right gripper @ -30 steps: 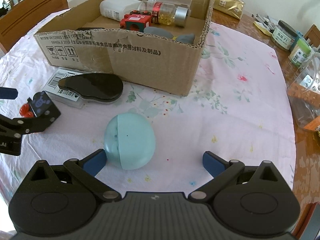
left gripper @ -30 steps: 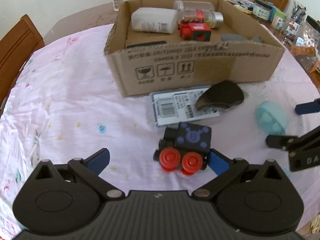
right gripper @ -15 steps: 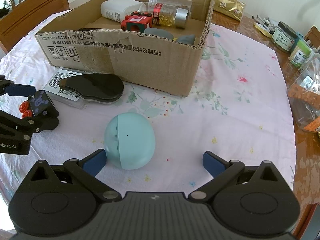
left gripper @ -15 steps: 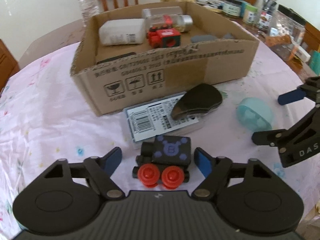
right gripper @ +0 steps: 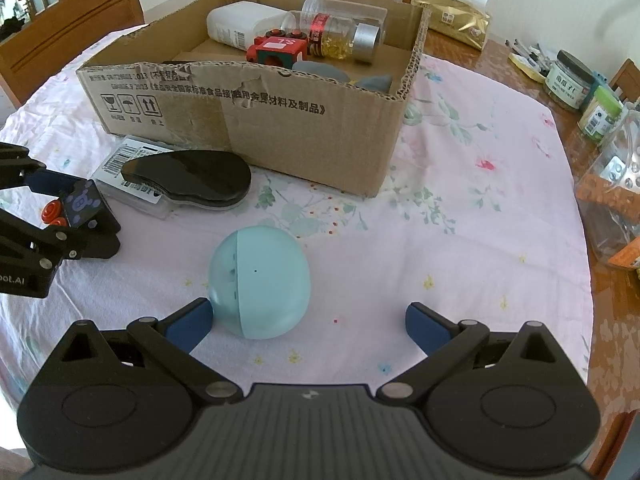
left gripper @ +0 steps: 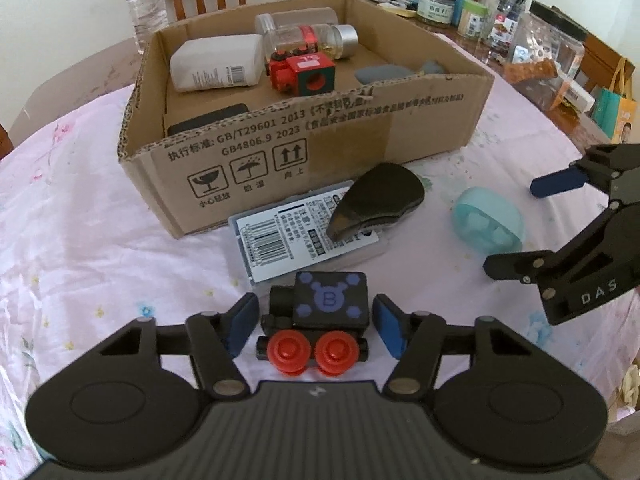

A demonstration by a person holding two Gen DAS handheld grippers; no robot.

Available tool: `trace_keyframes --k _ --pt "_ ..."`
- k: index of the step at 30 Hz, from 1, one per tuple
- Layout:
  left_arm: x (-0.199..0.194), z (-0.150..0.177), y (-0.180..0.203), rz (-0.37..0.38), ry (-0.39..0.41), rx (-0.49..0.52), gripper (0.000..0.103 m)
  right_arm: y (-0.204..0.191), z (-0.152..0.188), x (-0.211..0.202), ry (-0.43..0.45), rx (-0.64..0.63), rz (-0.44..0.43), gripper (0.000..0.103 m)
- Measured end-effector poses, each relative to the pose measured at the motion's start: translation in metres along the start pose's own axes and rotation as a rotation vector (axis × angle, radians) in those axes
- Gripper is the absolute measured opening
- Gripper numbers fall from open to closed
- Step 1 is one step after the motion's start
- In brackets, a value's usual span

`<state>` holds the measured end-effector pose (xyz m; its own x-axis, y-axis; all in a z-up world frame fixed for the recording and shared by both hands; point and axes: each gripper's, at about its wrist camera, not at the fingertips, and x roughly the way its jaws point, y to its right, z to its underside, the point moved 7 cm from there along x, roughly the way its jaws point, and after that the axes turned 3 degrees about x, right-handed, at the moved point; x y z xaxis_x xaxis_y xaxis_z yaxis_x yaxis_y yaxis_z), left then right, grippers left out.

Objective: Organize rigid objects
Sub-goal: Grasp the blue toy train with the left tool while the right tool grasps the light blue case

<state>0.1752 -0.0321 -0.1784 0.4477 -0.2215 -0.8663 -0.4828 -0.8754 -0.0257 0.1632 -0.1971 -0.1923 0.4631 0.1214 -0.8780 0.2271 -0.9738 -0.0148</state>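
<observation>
Both grippers: blk plastic linkage arms w/ silver screws, blue pads point(left gripper: 244, 320), white "DAS" lettering.

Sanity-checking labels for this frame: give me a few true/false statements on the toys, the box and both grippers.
1. The left gripper brackets the black toy train. True.
2. The red toy train sits on the tablecloth. False: it lies inside the cardboard box.
3. The right gripper is shut on the teal egg. False: its jaws stand wide open.
4. The black oval case rests on the labelled plastic box. True.
</observation>
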Motion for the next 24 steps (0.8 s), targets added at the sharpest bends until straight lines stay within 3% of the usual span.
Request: trace_keyframes --k 11,19,24 --pt "0.0 0.0 0.004 0.018 -0.004 0.004 0.05 -0.001 -0.001 0.0 0.012 0.007 0.004 0.103" --pt "-0.007 0.011 0.001 0.005 -0.014 -0.047 0.05 -0.009 -0.003 0.001 0.015 -0.022 -0.018 0.103" --pt "-0.006 0.01 0.001 -0.007 -0.014 -0.051 0.05 -0.023 -0.011 0.0 0.038 -0.082 -0.05 0.089"
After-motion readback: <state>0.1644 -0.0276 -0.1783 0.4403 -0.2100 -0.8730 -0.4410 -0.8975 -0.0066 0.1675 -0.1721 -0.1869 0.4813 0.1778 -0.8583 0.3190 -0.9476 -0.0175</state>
